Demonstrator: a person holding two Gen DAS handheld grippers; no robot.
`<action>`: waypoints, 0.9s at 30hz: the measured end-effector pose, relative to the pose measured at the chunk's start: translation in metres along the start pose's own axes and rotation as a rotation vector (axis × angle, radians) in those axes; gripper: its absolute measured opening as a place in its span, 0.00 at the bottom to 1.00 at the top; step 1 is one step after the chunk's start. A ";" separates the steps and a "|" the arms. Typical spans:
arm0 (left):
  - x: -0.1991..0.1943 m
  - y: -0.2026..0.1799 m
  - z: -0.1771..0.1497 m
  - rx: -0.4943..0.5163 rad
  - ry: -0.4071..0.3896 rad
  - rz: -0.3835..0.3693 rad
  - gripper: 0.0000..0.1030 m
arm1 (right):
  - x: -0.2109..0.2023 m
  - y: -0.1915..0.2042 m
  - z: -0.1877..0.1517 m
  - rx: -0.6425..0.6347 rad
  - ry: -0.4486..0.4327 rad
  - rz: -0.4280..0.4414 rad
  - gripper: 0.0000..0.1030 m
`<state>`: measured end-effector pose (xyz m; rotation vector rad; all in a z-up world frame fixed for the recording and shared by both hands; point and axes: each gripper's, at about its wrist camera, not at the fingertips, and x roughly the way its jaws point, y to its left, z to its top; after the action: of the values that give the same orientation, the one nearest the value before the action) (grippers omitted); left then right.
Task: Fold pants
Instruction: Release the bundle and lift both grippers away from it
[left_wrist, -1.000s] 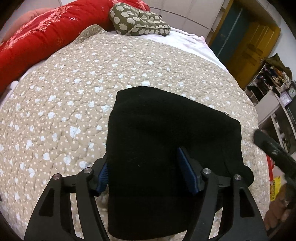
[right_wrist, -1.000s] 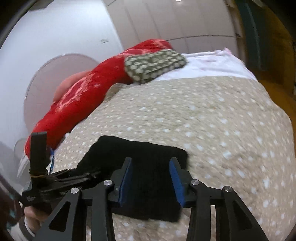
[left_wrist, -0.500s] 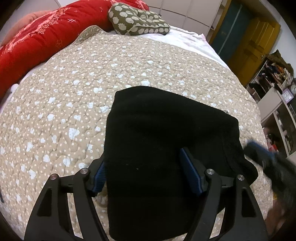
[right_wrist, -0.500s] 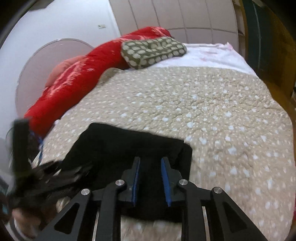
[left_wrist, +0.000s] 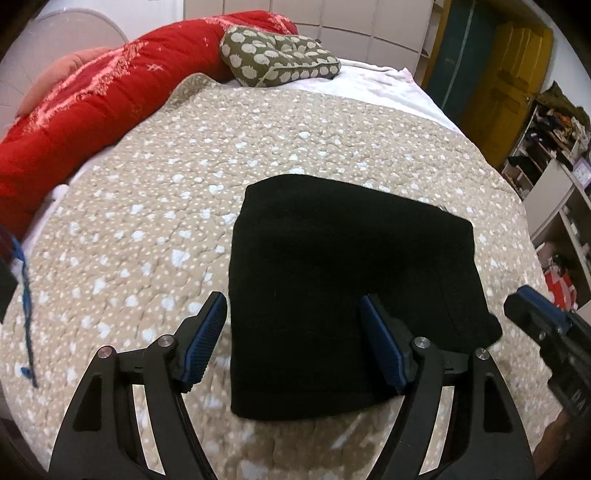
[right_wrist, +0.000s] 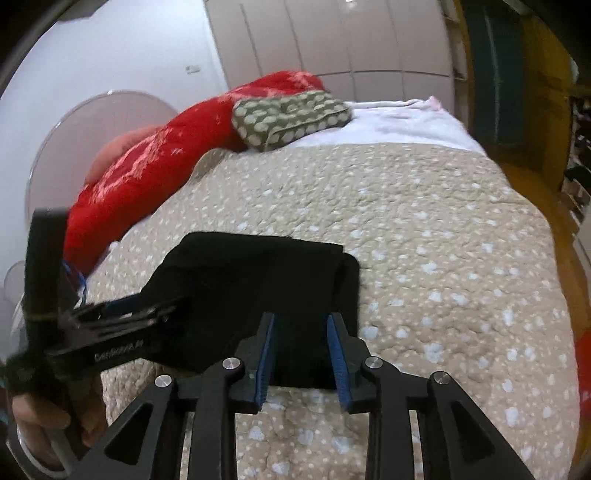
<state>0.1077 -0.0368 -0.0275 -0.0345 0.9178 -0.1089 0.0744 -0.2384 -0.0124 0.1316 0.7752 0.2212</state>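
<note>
The left gripper (left_wrist: 293, 338) has its jaws spread wide, holding nothing; its blue pads (left_wrist: 205, 334) stand one just off the left edge of the pants (left_wrist: 343, 288) and one over the black cloth. The right gripper (right_wrist: 301, 356) has its jaws parted by a narrow gap over the near right corner of the pants (right_wrist: 258, 291); whether they touch the cloth cannot be told. In the left wrist view the right gripper (left_wrist: 546, 332) shows blurred at the right of the jaws, beside the pants' right edge. In the right wrist view the left gripper (right_wrist: 110, 325) reaches in from the left of the jaws, a hand (right_wrist: 48, 417) below it.

The pants lie folded into a thick black rectangle, flat on the quilt (left_wrist: 184, 206), directly ahead of both pairs of jaws. The quilt is tan, stitched, and dotted with white spots, and covers most of the bed. A thin blue cord (left_wrist: 24, 295) lies far left of the left jaws.

Beyond the pants, a white sheet (left_wrist: 376, 81) shows past the quilt's far edge. A red blanket (left_wrist: 92, 103) is bunched along the far left, with a green spotted cushion (left_wrist: 277, 59) against it. Far right stand open shelves (left_wrist: 554, 155) crowded with small items too blurred to name, and yellow and teal doors (left_wrist: 491, 77). Pale wall panels (right_wrist: 332, 40) close the room behind the bed.
</note>
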 end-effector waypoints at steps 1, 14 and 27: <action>-0.004 -0.001 -0.003 0.014 -0.010 0.011 0.73 | -0.002 -0.001 -0.002 0.017 0.003 0.002 0.27; -0.049 -0.004 -0.030 0.039 -0.084 0.058 0.73 | -0.037 0.015 -0.016 0.015 -0.017 0.017 0.32; -0.070 -0.002 -0.040 0.036 -0.112 0.058 0.73 | -0.050 0.022 -0.022 0.007 -0.019 0.024 0.35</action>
<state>0.0336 -0.0309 0.0034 0.0187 0.8043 -0.0689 0.0209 -0.2290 0.0102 0.1497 0.7557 0.2396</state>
